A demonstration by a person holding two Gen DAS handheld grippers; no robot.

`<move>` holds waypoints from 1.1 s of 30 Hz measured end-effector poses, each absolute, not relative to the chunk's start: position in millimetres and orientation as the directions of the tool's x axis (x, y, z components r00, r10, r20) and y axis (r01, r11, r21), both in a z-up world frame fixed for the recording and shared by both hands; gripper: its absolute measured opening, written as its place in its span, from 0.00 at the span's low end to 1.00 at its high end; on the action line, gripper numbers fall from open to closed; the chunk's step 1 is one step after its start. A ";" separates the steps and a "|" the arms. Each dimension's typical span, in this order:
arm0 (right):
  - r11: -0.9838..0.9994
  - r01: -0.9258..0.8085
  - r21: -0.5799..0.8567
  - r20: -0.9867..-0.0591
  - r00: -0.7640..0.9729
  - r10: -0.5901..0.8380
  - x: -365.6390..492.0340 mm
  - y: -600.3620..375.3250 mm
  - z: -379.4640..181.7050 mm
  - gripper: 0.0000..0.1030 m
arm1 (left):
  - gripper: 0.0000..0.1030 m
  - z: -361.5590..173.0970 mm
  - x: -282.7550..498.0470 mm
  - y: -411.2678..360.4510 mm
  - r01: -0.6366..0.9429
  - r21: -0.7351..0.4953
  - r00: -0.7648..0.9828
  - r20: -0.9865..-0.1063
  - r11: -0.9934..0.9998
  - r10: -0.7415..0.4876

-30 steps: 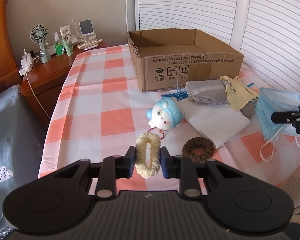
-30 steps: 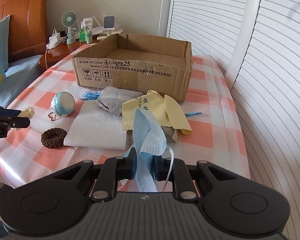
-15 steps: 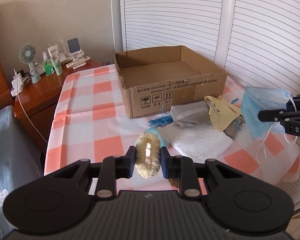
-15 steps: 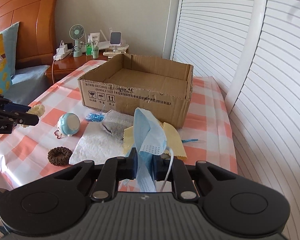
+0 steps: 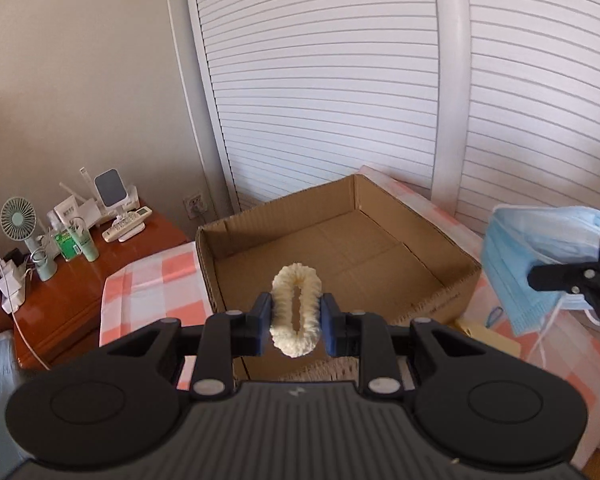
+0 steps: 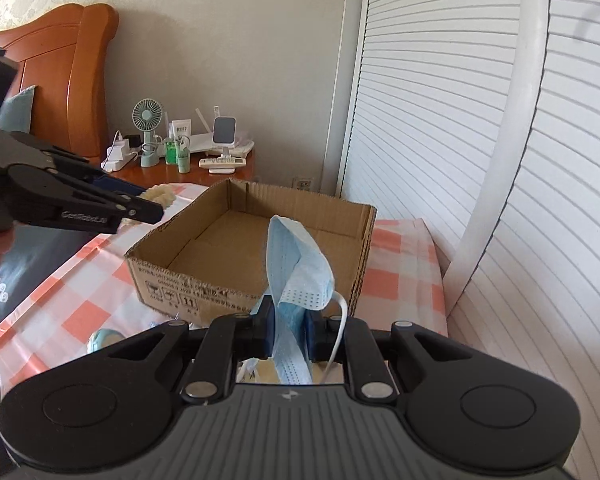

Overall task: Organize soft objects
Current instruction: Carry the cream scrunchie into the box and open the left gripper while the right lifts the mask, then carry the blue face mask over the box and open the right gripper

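Cardboard box (image 5: 340,248) is sitting empty. Left gripper (image 5: 296,318) is clamping cream scrunchie (image 5: 296,312), right gripper (image 6: 288,330) clamping blue mask (image 6: 296,268), both nearing box; nothing deposited yet.

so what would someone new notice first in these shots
Probably the cream fluffy scrunchie pinched in the left claw, held up in front of the open cardboard box. Next, the pale blue face mask clamped in the right claw, near the box's front right corner, its white ear loop dangling.

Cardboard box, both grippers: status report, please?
Left gripper shut on cream scrunchie. Right gripper shut on blue mask. Cardboard box open, nothing blocking.
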State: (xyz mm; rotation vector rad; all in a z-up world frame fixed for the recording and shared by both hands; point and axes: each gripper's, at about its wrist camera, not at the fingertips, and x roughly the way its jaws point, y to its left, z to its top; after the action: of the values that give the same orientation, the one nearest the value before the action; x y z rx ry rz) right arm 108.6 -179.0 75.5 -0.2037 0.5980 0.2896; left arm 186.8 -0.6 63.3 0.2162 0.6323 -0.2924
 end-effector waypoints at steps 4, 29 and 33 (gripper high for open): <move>0.941 -0.319 -0.116 -0.569 0.798 0.200 129.3 -179.8 80.8 0.17 | 0.25 57.4 242.1 -8.7 0.304 0.119 0.773 -0.611 0.945 -0.171; 0.928 -0.354 -0.119 -0.593 0.775 0.219 184.2 -153.2 89.9 0.18 | 0.99 42.9 109.2 31.5 0.093 0.089 0.820 -0.572 0.992 -0.026; 0.928 -0.345 -0.144 -0.582 0.787 0.202 217.3 -142.4 95.7 0.18 | 0.99 35.1 93.1 35.6 0.069 0.071 0.812 -0.584 0.995 -0.015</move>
State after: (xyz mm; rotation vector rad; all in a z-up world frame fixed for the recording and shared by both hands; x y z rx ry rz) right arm 217.3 -142.4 95.7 -0.2496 0.5957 0.2981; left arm 93.1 35.6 35.1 0.0905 0.6220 -0.0449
